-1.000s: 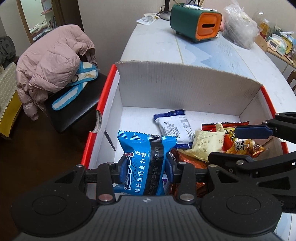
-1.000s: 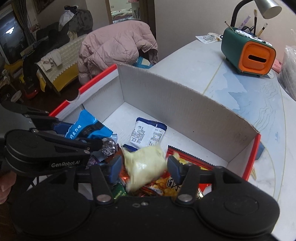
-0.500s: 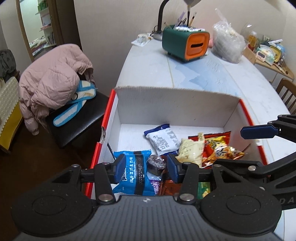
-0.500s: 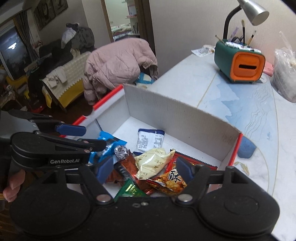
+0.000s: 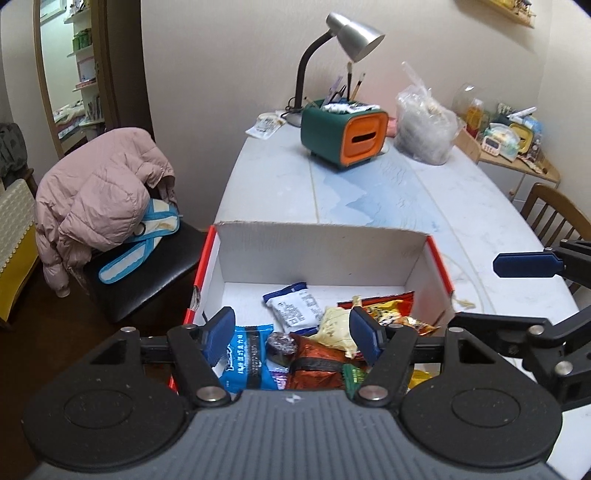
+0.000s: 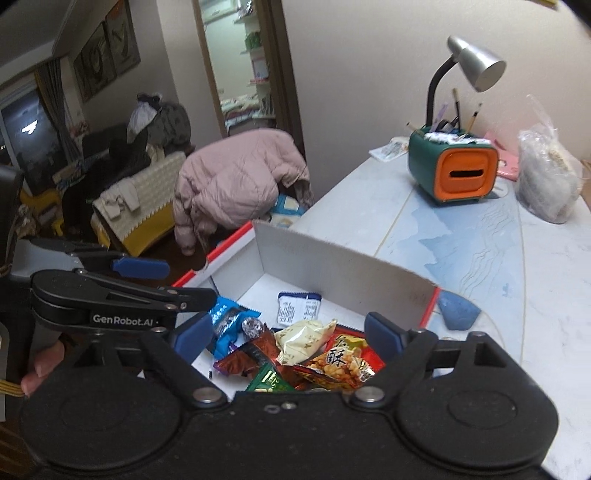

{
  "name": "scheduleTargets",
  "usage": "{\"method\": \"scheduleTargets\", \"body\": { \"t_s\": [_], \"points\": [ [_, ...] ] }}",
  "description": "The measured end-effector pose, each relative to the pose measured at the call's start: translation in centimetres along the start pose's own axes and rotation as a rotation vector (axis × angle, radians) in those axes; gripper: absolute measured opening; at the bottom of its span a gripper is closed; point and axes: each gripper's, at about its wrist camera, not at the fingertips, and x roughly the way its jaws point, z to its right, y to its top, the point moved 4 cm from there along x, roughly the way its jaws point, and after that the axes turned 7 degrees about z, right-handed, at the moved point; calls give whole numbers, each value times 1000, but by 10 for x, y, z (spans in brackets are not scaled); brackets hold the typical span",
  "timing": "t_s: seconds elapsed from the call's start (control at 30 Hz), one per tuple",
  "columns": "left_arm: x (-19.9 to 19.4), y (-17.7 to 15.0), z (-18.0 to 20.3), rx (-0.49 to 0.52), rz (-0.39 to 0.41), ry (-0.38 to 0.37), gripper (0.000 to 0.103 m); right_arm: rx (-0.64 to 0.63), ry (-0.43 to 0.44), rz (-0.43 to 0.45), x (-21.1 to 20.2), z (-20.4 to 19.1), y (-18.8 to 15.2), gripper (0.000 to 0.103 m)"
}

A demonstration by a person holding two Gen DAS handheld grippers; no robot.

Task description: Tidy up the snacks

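Observation:
A cardboard box (image 5: 321, 251), red outside and white inside, stands at the table's near end and holds several snack packets. Among them are a blue packet (image 5: 247, 362), a white packet (image 5: 295, 310), a pale yellow packet (image 5: 336, 328) and an orange-red packet (image 5: 384, 314). My left gripper (image 5: 291, 330) hovers above the box's near left side, its jaws opening with nothing between them. My right gripper (image 6: 288, 330) hovers over the near right side, jaws also opening and empty. Below it lie the pale yellow packet (image 6: 303, 339) and an orange nut packet (image 6: 338, 363). Each gripper shows in the other's view: right gripper (image 5: 476, 291), left gripper (image 6: 190, 282).
At the table's far end stand a green and orange holder (image 5: 343, 133), a desk lamp (image 5: 351, 33) and a plastic bag (image 5: 424, 125). A blue pad (image 6: 458, 310) lies beside the box. A pink jacket (image 5: 99, 192) covers a chair on the left; a wooden chair (image 5: 550, 214) stands on the right.
Both grippers let go and widened: the blue packet left the left one, the pale yellow packet the right one. Both rose and drew back from the box, where the packets now lie.

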Motion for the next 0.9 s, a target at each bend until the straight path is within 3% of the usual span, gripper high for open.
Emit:
{"method": "scheduleTargets", "body": {
  "t_s": [0.27, 0.5, 0.6, 0.9],
  "points": [
    [-20, 4, 11, -7, 51, -32, 77, 46, -35, 79, -30, 10, -2, 103],
    [-29, 2, 18, -14, 80, -66, 78, 106, -86, 134, -44, 18, -8, 103],
    [-30, -1, 20, -25, 74, -70, 88, 127, -105, 151, -48, 20, -13, 103],
    [-39, -9, 20, -58, 50, -78, 89, 134, -164, 198, -62, 8, -29, 103]
  ]
}}
